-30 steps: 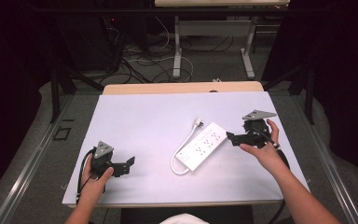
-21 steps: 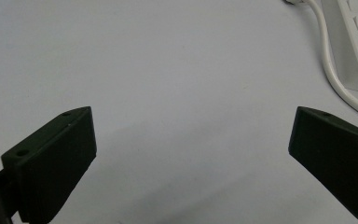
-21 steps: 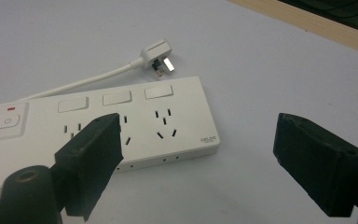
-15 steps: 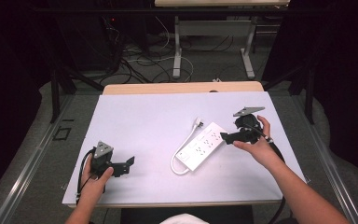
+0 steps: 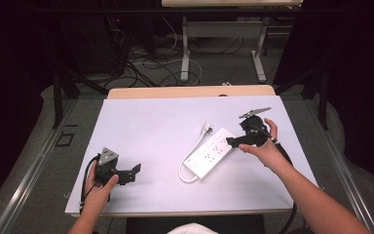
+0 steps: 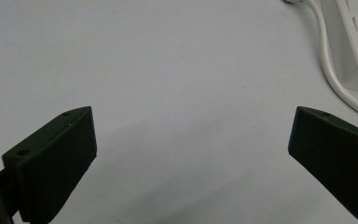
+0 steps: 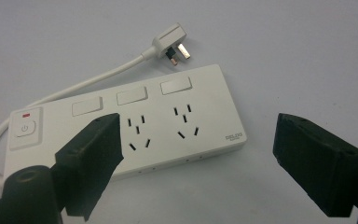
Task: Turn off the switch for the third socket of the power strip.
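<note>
Pale lavender bench (image 5: 141,122), dark room and tangled floor cables behind. Right gripper (image 5: 231,142) held raised in the right hand (image 5: 262,146), tilted down over the far end of the white power strip (image 5: 210,152), jaws spread wide, grasping nothing. Left gripper (image 5: 135,170) kept low at the near left edge of the bench, well apart from the strip, jaws likewise wide and empty. Right gripper view (image 7: 193,158): switches, sockets, red lamp and plug (image 7: 172,42), too small to read from the high view. Left gripper view (image 6: 191,149): bare bench, strip corner (image 6: 354,42) with looping cord (image 6: 331,70).
</note>
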Demonstrator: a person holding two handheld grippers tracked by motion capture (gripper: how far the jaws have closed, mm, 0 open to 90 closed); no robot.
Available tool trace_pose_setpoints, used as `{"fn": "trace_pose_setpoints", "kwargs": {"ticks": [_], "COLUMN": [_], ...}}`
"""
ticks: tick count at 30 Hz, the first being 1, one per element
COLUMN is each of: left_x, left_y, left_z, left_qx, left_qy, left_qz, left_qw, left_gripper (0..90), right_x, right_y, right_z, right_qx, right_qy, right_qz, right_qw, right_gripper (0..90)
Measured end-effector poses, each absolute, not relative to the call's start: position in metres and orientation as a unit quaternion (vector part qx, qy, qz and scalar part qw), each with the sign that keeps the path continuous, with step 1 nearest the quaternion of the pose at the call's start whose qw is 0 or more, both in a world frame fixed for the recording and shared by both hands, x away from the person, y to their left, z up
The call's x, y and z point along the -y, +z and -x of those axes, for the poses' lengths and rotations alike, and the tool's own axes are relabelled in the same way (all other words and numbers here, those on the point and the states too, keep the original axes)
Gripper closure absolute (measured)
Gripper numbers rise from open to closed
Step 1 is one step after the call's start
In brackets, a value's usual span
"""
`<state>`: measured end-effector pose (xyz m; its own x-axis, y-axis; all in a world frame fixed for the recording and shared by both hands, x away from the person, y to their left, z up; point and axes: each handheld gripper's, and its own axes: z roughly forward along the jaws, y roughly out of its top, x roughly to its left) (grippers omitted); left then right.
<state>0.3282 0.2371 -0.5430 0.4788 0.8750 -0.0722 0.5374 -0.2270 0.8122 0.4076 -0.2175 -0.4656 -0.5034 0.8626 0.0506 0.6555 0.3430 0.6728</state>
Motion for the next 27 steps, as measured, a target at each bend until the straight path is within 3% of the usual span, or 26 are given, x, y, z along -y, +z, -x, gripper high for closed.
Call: {"fn": "trace_pose_setpoints", "kwargs": {"ticks": [12, 22, 27], "left_x": [-0.237, -0.238, -0.238], "left_y": [-0.543, -0.543, -0.543], "left_z": [-0.328, -0.329, -0.329], "left_qx": [-0.467, -0.466, -0.467], "left_qy": [0.205, 0.207, 0.208], "left_qz": [-0.757, -0.758, -0.756], "left_qw": [0.409, 0.407, 0.408], "left_gripper": [1.0, 1.0, 1.0], "right_x": [0.218, 0.217, 0.216], "right_y": [-0.465, -0.465, -0.466], "right_z": [-0.416, -0.426, -0.432], "right_qx": [-0.783, -0.771, -0.771], "right_qy": [0.328, 0.323, 0.316], "right_qz": [-0.508, -0.529, -0.533], "right_qw": [0.146, 0.144, 0.143], "right_gripper": [17.8, 29.2, 39.2]}}
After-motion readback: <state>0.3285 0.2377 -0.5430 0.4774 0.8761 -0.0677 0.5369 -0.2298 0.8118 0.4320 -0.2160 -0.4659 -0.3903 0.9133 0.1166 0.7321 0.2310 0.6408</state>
